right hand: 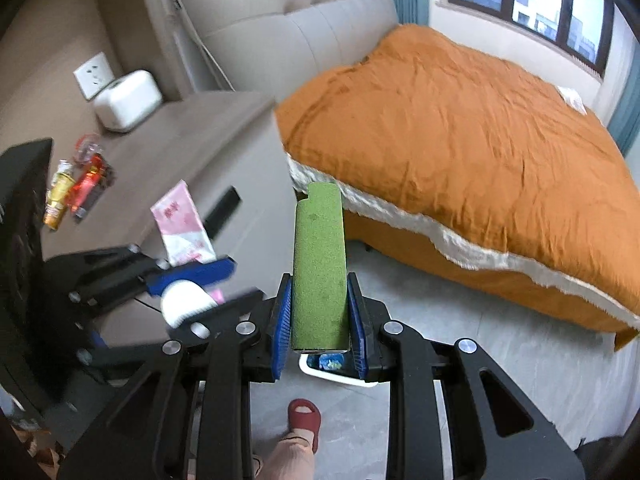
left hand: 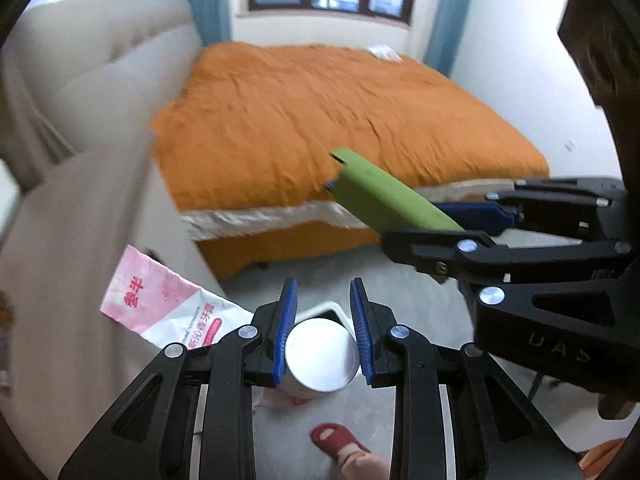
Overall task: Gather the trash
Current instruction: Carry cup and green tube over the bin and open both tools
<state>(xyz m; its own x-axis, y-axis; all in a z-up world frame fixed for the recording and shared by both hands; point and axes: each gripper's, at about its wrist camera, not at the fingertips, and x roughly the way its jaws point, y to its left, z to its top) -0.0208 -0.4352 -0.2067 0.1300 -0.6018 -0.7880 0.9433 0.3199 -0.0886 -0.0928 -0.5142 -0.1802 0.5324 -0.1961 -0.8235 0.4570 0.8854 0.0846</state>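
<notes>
My left gripper (left hand: 323, 296) is shut on a pink-and-white toothpaste tube (left hand: 160, 304); its white cap (left hand: 320, 354) faces the camera between the blue pads. My right gripper (right hand: 319, 280) is shut on a long green box (right hand: 318, 264), which sticks out forward past the fingertips. In the left wrist view the right gripper (left hand: 400, 216) reaches in from the right with the green box (left hand: 384, 196). In the right wrist view the left gripper (right hand: 200, 280) and the tube (right hand: 184, 224) sit at the left. Below both grippers a white bin (right hand: 320, 372) stands on the floor, mostly hidden.
A bed with an orange cover (right hand: 480, 152) fills the right and back. A grey nightstand (right hand: 188, 148) at the left carries small bottles and wrappers (right hand: 76, 188) and a white device (right hand: 128, 98). A person's foot in a red slipper (right hand: 304, 420) stands on the grey floor.
</notes>
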